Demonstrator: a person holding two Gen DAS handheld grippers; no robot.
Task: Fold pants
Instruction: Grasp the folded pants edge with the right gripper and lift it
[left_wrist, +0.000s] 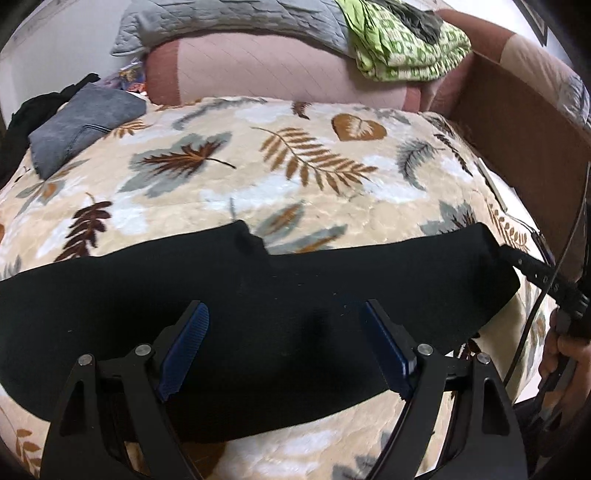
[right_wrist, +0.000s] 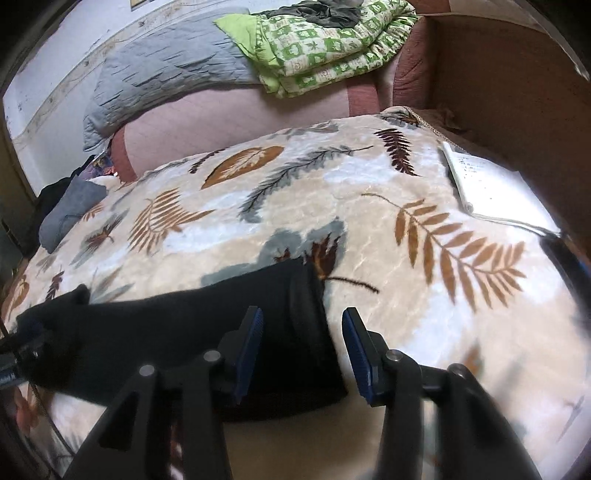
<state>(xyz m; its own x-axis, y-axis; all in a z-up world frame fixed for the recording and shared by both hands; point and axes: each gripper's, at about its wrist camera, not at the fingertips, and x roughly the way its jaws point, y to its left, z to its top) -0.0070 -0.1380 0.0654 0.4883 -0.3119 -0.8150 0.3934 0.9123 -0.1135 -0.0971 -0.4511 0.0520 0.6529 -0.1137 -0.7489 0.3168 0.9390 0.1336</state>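
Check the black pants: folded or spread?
Folded lengthwise, it seems: the black pants lie as one long flat band across the leaf-print blanket. Layers cannot be told.

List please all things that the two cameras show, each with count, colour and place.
pants: one, black, laid flat across the near part of the blanket
leaf blanket: one, beige with brown and grey leaves, covers the bed
folded garment: one, grey, far left on the blanket
green quilt: one, green and white check, on top of the pink bedding behind
pink bedding: one pile, behind the blanket
grey quilt: one, on the pink bedding, left
paper sheet: one, white, right edge of the blanket
left tool: open, over the pants
right tool: open, at the pants' right end
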